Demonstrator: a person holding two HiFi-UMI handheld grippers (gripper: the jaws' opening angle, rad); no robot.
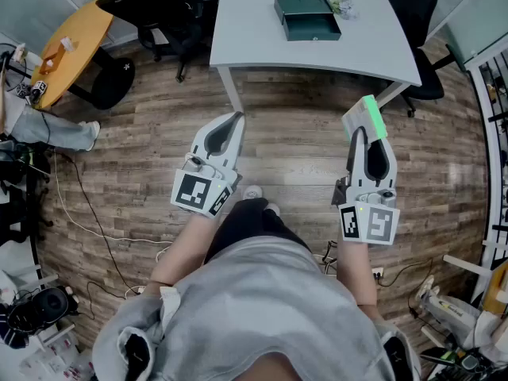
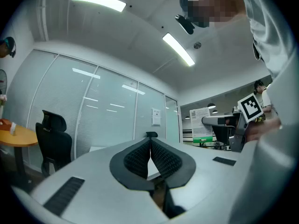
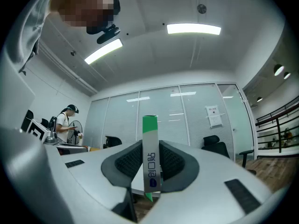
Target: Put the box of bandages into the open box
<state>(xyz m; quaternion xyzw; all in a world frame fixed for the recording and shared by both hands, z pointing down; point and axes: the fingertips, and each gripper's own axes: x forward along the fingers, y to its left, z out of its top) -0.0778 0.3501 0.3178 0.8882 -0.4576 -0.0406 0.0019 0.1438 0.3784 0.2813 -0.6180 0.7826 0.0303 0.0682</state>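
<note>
- The right tool (image 1: 361, 137), at the right of the frame, grips the white-and-green box of bandages (image 1: 364, 117).
- The left tool (image 1: 235, 118), centre-left, is pinched closed on nothing.
- The green open box (image 1: 307, 18) sits on the white counter (image 1: 246, 30) at the top, well apart from both.

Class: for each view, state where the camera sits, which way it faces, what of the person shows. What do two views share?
Head view: on the head, steeply down at table, open box; torso, forearms, left tool, right tool show.
Left gripper view: on left tool, toward glass wall; sleeve at right.
Right gripper view: on right tool, toward glass wall; sleeve at left.
Shared: head and right gripper views show the gripped box of bandages.
</note>
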